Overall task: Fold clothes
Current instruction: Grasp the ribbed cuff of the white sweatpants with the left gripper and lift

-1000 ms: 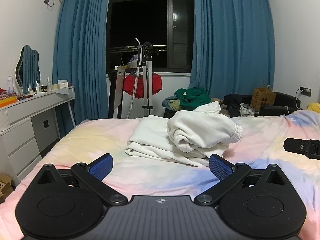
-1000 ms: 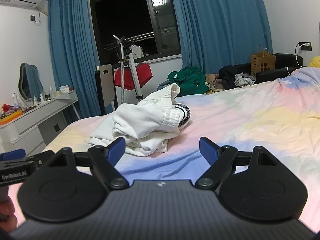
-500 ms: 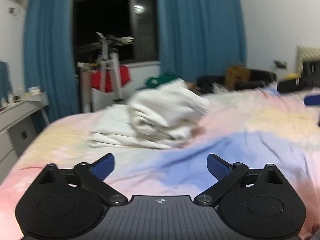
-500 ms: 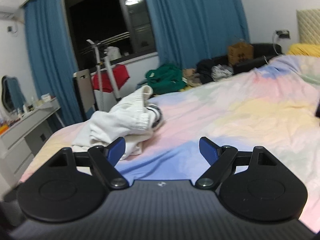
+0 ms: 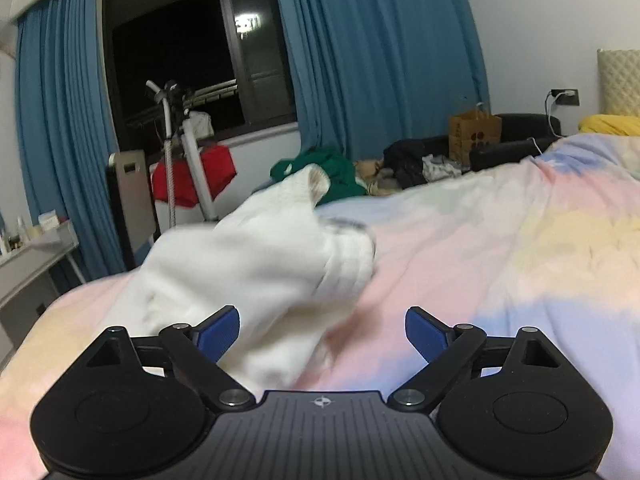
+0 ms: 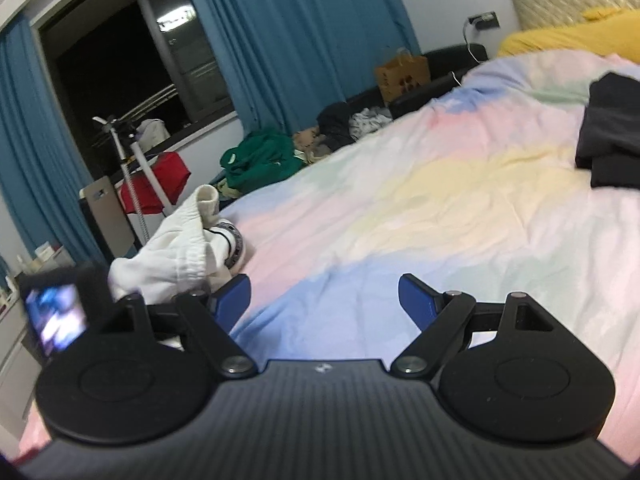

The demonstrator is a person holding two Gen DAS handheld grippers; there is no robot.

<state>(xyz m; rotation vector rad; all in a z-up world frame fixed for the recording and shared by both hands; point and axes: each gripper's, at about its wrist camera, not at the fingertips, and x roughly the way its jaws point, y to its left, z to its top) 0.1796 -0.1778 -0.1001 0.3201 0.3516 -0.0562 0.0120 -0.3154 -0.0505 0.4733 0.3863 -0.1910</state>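
Note:
A crumpled white garment (image 5: 256, 268) lies in a heap on the pastel bedspread (image 5: 500, 240). My left gripper (image 5: 322, 332) is open and empty, close in front of the heap, its left finger level with the garment's near edge. In the right wrist view the same white garment (image 6: 180, 244) lies to the left. My right gripper (image 6: 324, 298) is open and empty over bare bedspread (image 6: 420, 208), to the right of the heap. The left gripper's camera unit (image 6: 60, 316) shows at the left edge of that view.
A folded black garment (image 6: 612, 148) lies on the bed at the right, a yellow pillow (image 6: 568, 32) beyond it. Past the far bed edge lie a green garment (image 5: 332, 168), dark clothes (image 5: 408, 160), a paper bag (image 5: 474, 132) and a steamer stand (image 5: 188, 148). A white dresser (image 5: 28, 264) stands left.
Both grippers have swung to the right and moved closer to the bed. The white garment now sits larger and nearer in the left view. The black garment has come into the right view.

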